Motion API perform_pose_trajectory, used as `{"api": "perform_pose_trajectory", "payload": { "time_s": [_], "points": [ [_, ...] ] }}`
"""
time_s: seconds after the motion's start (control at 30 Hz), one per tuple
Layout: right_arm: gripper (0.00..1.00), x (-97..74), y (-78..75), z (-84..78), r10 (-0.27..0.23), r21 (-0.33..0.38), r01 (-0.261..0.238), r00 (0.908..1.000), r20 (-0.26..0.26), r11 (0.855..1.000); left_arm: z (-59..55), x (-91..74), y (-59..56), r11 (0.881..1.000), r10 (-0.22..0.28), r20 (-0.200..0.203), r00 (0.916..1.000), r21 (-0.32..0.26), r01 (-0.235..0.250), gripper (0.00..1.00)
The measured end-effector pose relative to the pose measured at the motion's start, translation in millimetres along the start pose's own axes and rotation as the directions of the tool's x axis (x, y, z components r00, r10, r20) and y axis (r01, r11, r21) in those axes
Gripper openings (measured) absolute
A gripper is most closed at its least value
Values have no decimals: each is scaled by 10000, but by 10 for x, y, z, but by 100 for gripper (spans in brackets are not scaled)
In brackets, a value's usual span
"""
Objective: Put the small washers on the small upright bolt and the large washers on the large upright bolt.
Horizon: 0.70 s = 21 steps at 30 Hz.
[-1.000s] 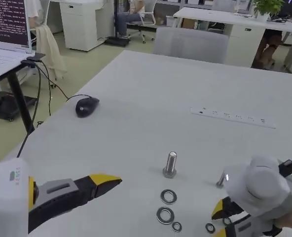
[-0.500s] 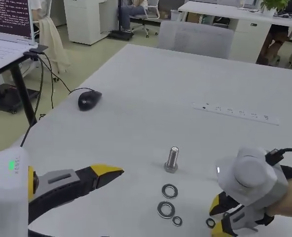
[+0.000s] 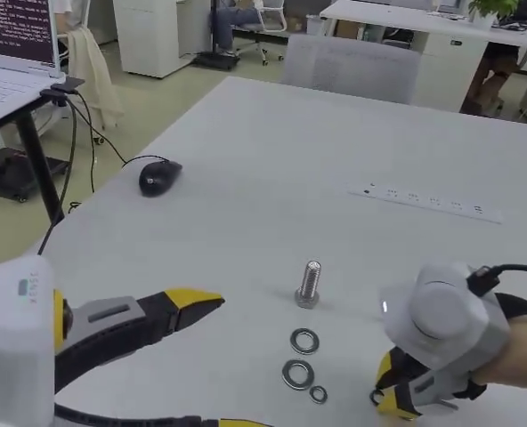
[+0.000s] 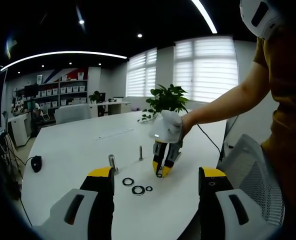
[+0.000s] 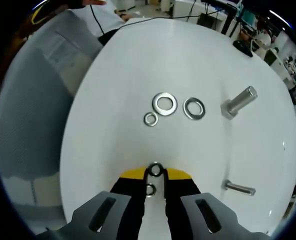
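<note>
The large bolt [image 3: 310, 283] stands upright mid-table, with two large washers [image 3: 304, 340] [image 3: 297, 374] and a small washer [image 3: 318, 394] in front of it. My right gripper [image 3: 393, 392] points down at the table to their right. In the right gripper view its yellow tips [image 5: 156, 174] pinch a small washer [image 5: 156, 170], and a second small washer [image 5: 150, 189] lies in the narrow gap behind. The small bolt [image 5: 239, 188] stands close by on the right. My left gripper [image 4: 155, 180] hovers open at the lower left, nothing between its jaws.
A black mouse [image 3: 159, 178] with its cable lies at the left of the white table [image 3: 246, 178]. A white power strip [image 3: 424, 203] lies at the back right. A grey chair [image 3: 348, 67] stands at the far edge, a laptop stand [image 3: 14, 80] beyond the left edge.
My right gripper has dropped and shifted slightly left onto the two small washers, which it now covers in the head view. The left gripper has barely moved.
</note>
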State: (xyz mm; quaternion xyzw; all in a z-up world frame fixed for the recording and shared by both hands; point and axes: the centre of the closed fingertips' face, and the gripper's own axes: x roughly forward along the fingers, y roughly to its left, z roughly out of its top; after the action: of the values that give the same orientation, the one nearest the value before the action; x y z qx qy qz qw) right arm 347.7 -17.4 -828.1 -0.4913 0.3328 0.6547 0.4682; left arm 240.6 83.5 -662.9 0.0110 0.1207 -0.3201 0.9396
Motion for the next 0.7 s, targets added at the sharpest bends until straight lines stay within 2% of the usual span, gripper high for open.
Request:
{"api": "perform_pose_trajectory", "payload": {
  "time_s": [0.17, 0.43, 0.7],
  "points": [
    [13, -1, -4, 0, -39, 165, 41, 9999, -114, 9999, 1, 15, 1, 10000, -11, -27, 10000, 64, 11, 68],
    [11, -13, 1, -2, -46, 521, 42, 10000, 75, 9986, -8, 2, -19, 10000, 3, -60, 10000, 44, -3, 68],
    [11, -37, 22, -19, -32, 416, 32, 10000, -8, 9991, 1, -13, -23, 10000, 61, -48, 10000, 58, -61, 68]
  ]
}}
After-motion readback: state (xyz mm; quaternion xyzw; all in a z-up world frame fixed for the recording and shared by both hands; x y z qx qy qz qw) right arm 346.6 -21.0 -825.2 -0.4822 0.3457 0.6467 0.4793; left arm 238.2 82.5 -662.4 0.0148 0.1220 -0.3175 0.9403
